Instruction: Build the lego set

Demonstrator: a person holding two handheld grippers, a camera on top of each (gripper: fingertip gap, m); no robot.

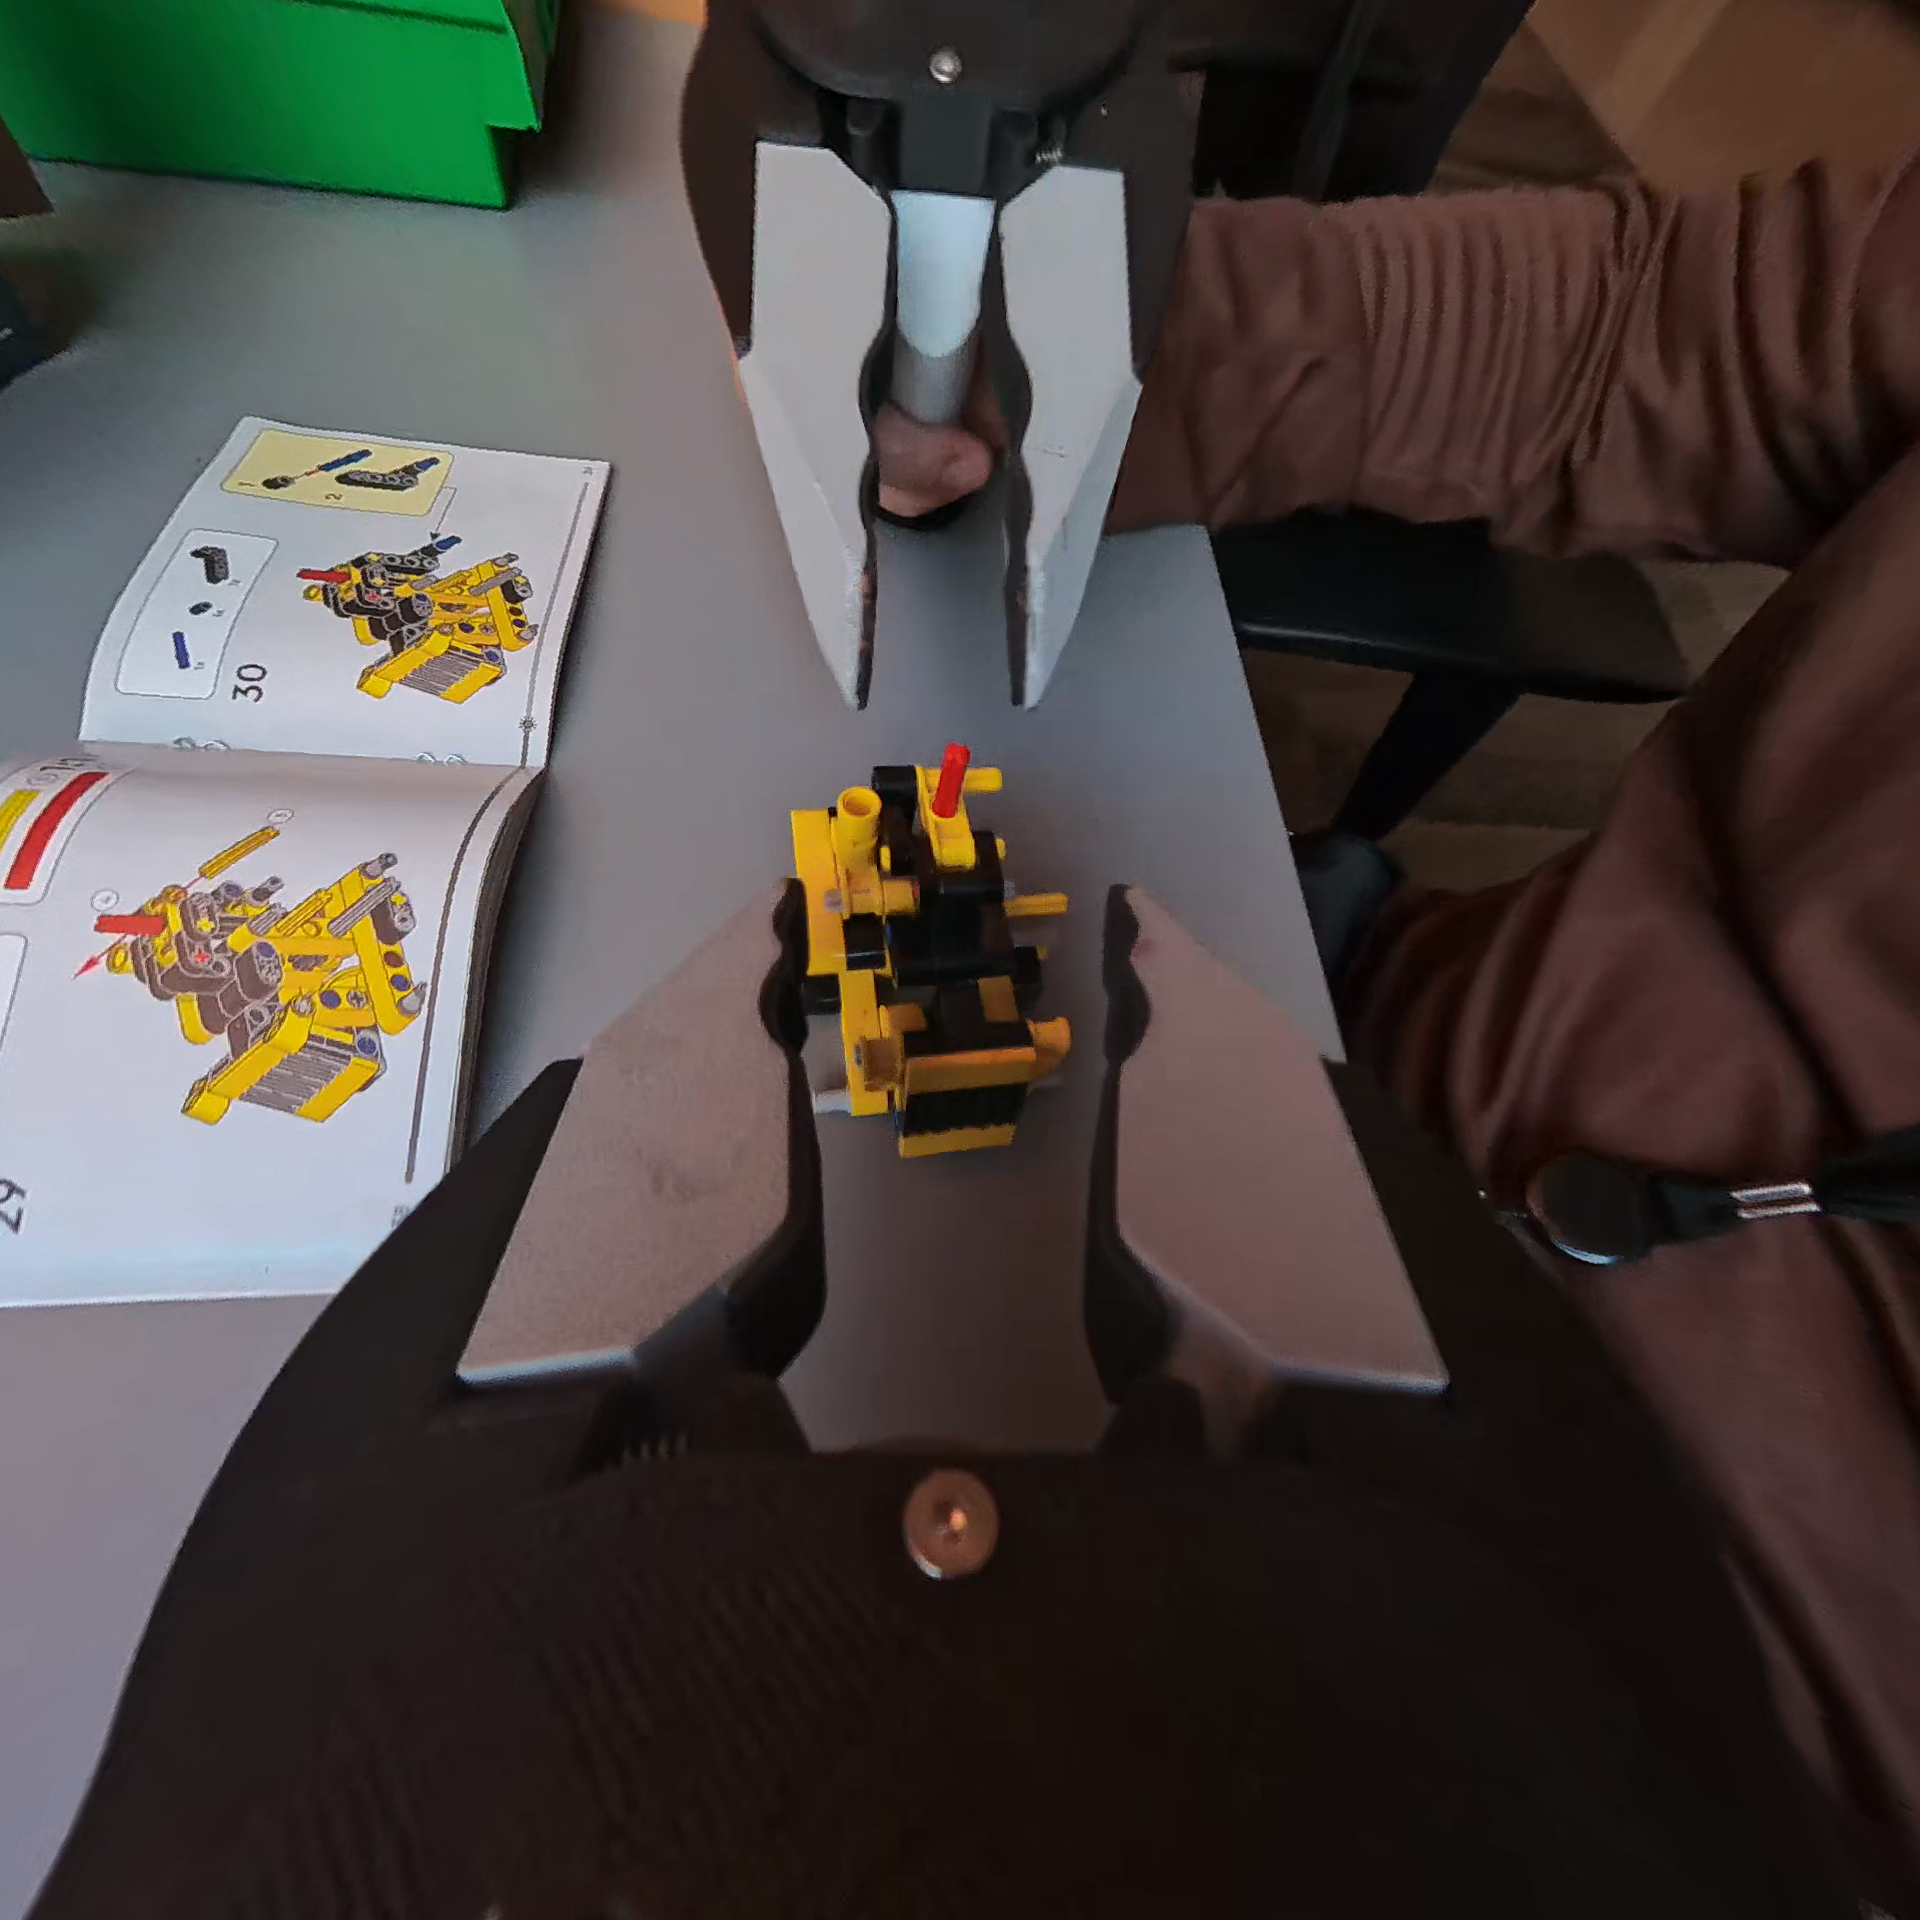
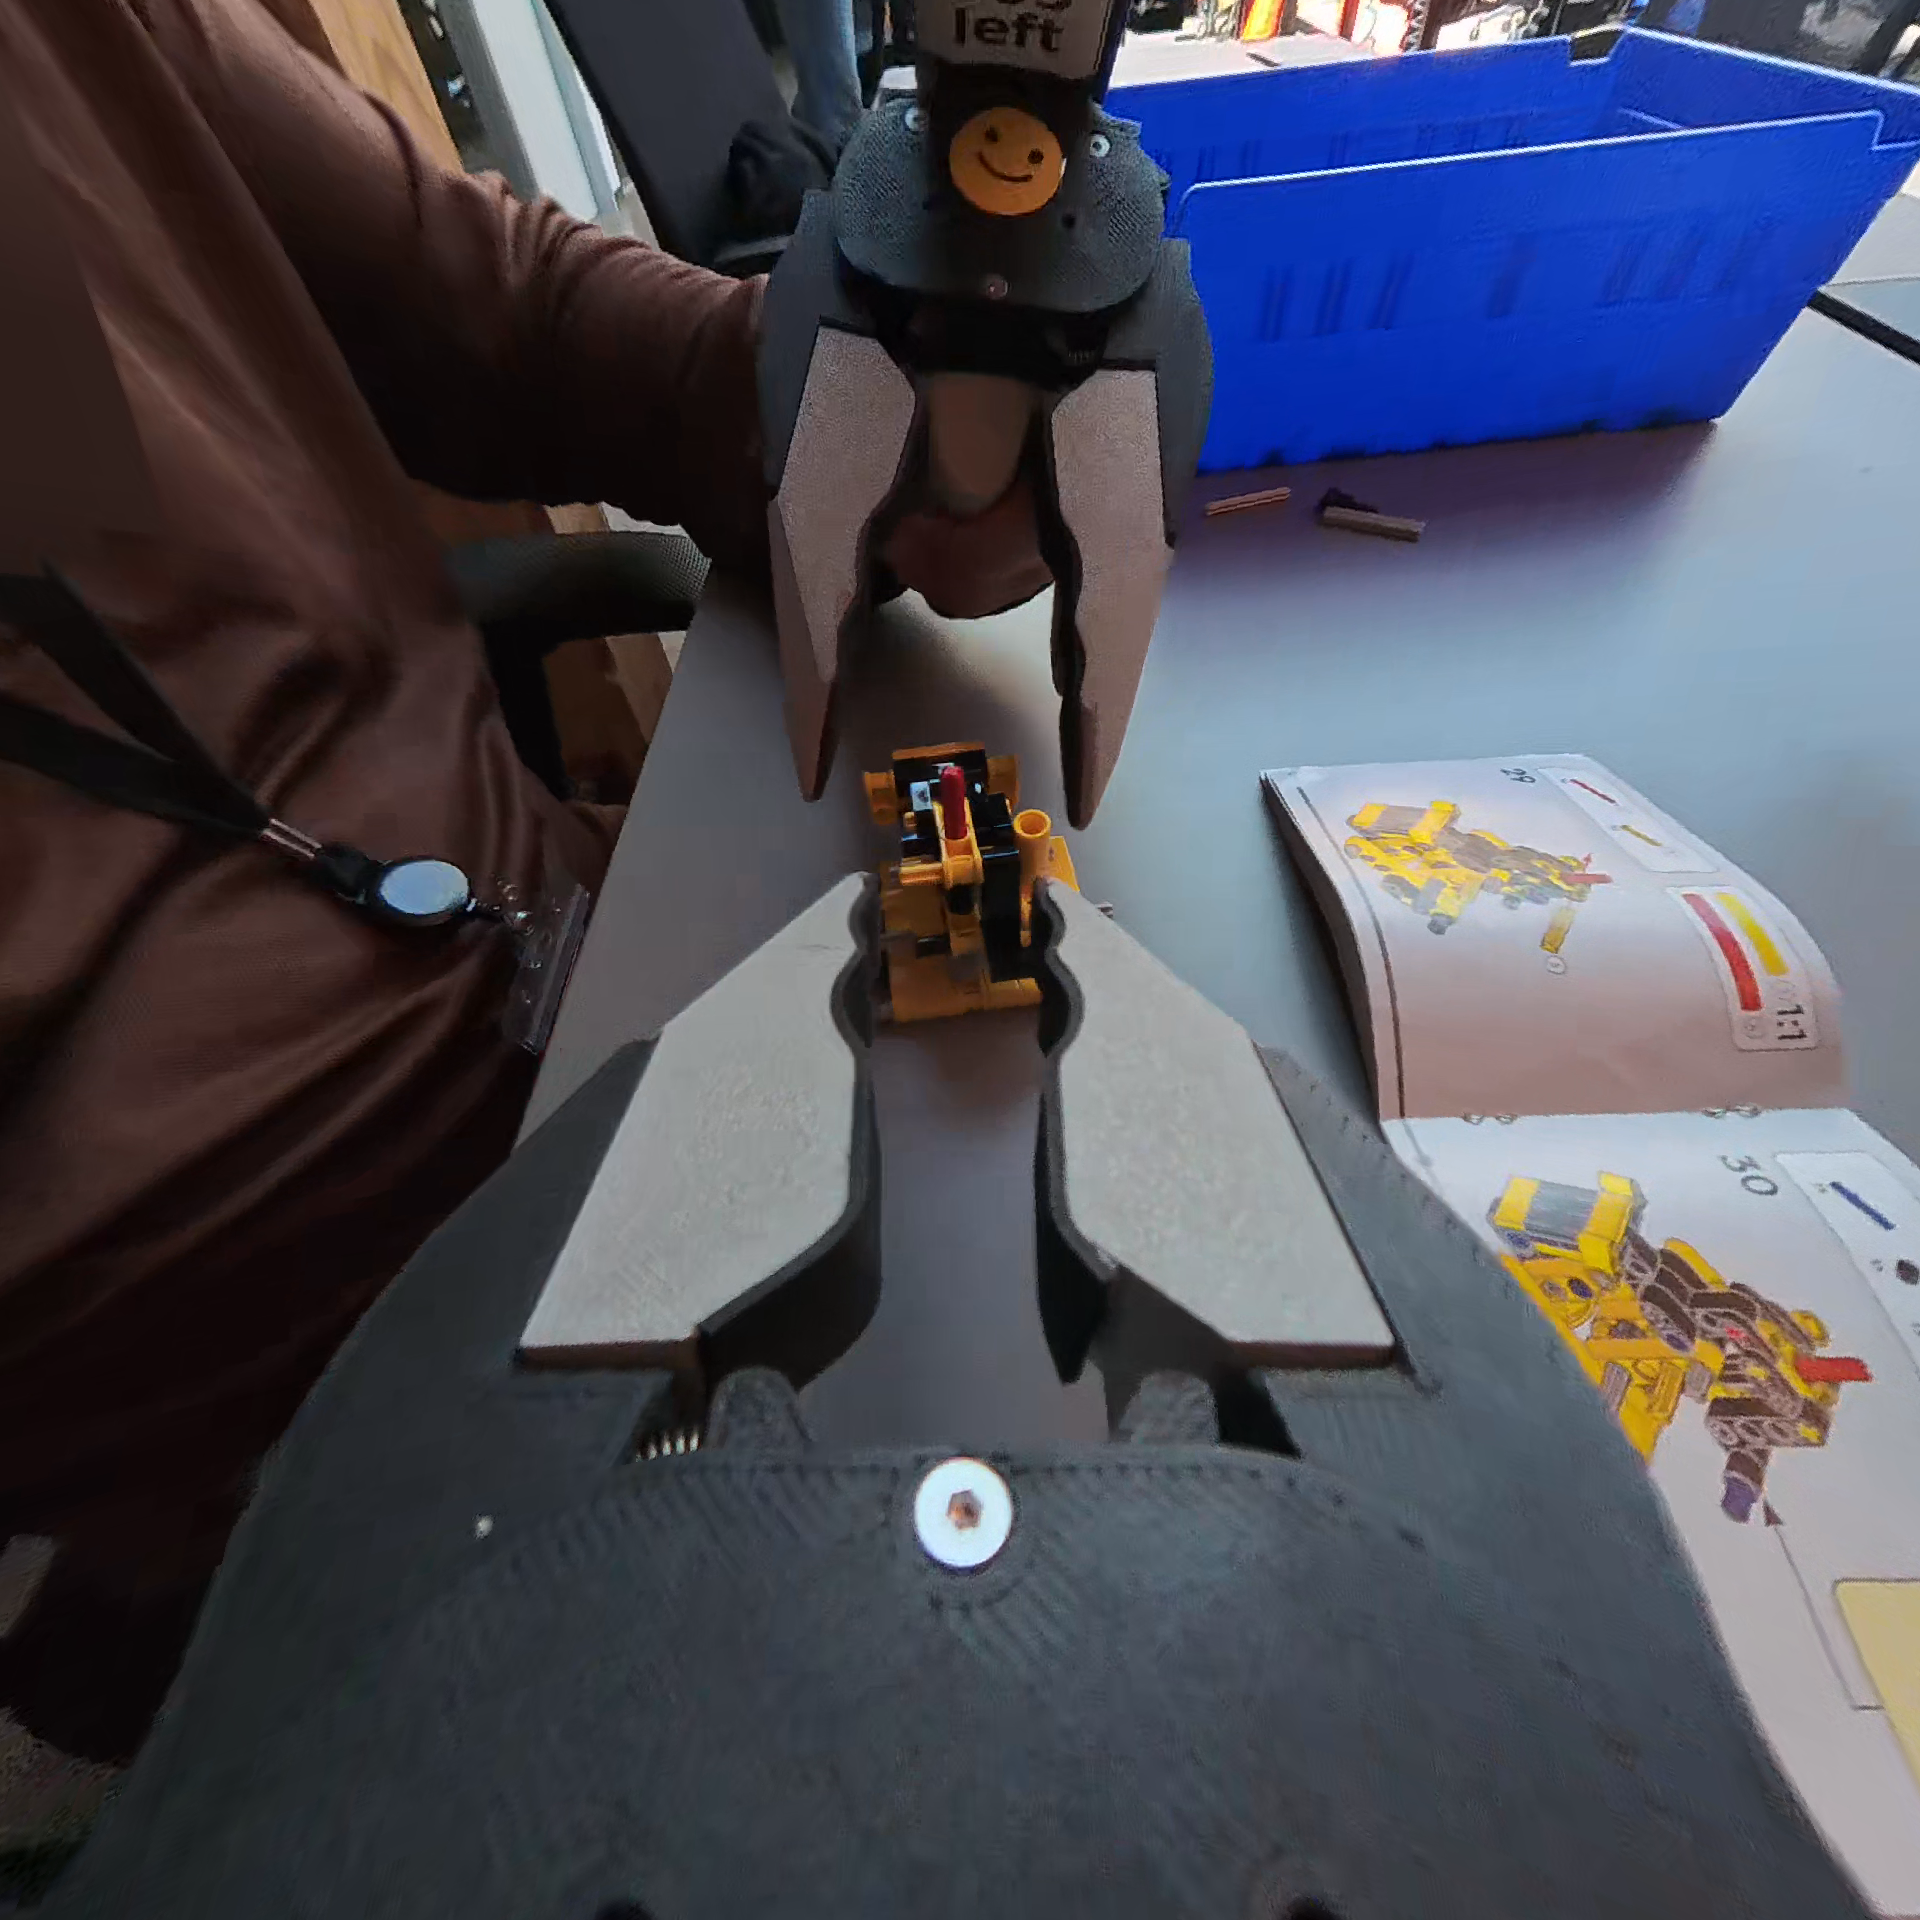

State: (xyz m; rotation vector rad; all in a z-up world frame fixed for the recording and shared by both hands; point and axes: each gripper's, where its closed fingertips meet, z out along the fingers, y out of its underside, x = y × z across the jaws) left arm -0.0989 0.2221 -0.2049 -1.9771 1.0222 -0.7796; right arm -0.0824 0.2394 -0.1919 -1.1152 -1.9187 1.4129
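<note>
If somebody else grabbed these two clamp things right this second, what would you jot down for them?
Left gripper: open, fingers either side of the yellow-and-black model, not squeezing it.
Right gripper: open, fingers flanking the model's other end; whether they touch it is unclear.
The model stands on the grey table between the two grippers, a red peg sticking up from it.
The instruction booklet lies open beside it. A few loose pieces lie near the blue bin.
Done: the model is partly built.
Left: the steps on the open pages and whatever follows; I cannot tell which step comes next.
</note>
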